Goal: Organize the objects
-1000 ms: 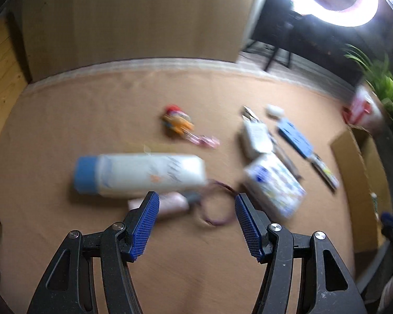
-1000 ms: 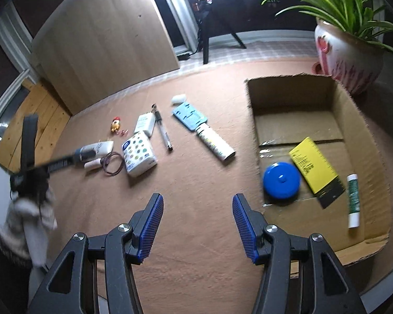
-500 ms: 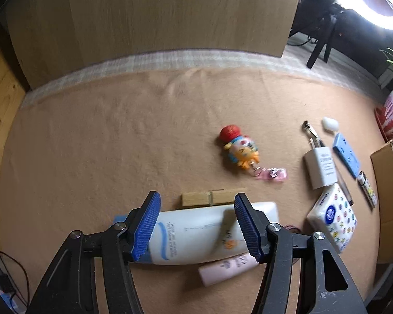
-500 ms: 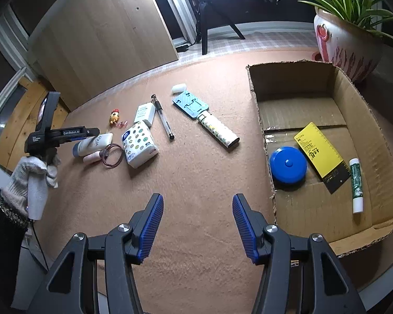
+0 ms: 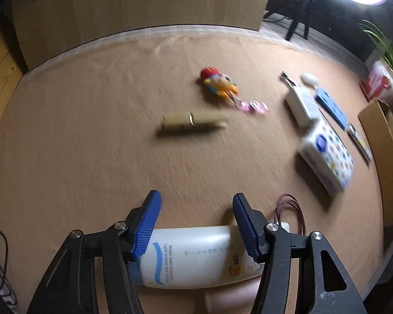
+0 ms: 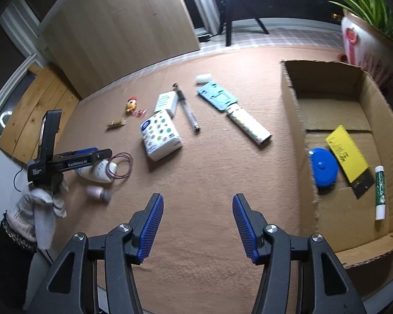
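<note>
On the far left of the right wrist view, a gloved hand (image 6: 36, 201) holds the left claw (image 6: 98, 154) over a white sunscreen bottle (image 5: 194, 256) lying on its side on the brown table (image 5: 91, 144). A moment ago this claw hung higher above the scattered things; it has since dropped, and the bottle now lies between its blue fingers (image 5: 146, 225), which stand spread with no firm pinch visible yet. That suggests the bottle is the next thing to be picked up. A small pink tube (image 5: 230, 298) lies just beside the bottle, and a hair tie (image 5: 290, 209) near its cap end. Farther right lie a wooden clip (image 5: 194, 123), a toy (image 5: 217, 83) and a tissue pack (image 6: 159, 136). The right claw (image 6: 196, 225) hangs spread and empty over bare table, much as before. At far right, the cardboard box (image 6: 293, 99) already holds a blue disc (image 6: 323, 167), a yellow card (image 6: 345, 151) and a green stick (image 6: 380, 191).
</note>
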The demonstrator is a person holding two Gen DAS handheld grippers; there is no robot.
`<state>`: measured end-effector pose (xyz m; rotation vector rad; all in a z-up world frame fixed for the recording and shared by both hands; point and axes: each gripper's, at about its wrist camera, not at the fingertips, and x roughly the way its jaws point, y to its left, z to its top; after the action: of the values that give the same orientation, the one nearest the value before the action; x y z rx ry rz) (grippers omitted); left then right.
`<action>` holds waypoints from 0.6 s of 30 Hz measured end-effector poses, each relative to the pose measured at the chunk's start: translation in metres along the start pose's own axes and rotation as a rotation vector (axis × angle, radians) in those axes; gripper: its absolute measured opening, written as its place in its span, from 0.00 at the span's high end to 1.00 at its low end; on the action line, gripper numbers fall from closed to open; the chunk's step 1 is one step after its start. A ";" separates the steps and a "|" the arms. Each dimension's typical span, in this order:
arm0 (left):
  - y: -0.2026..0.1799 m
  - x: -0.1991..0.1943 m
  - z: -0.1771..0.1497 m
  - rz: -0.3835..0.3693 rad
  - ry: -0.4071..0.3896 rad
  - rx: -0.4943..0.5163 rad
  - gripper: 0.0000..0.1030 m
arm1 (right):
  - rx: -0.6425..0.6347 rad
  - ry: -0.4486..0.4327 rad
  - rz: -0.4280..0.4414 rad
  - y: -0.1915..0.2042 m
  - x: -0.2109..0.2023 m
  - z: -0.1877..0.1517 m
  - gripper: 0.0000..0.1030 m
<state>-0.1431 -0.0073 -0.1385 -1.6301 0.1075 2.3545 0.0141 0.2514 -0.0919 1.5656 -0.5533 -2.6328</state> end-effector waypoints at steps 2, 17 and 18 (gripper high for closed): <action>0.001 -0.009 -0.005 -0.009 -0.012 -0.018 0.42 | -0.011 0.008 0.011 0.005 0.003 0.000 0.50; 0.040 -0.078 -0.067 -0.028 -0.098 -0.116 0.42 | -0.203 0.149 0.229 0.093 0.045 -0.012 0.60; 0.039 -0.077 -0.071 -0.038 -0.087 -0.120 0.42 | -0.207 0.156 0.242 0.099 0.052 -0.010 0.61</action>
<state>-0.0636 -0.0739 -0.0963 -1.5644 -0.0830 2.4412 -0.0180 0.1456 -0.1090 1.5178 -0.4160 -2.2867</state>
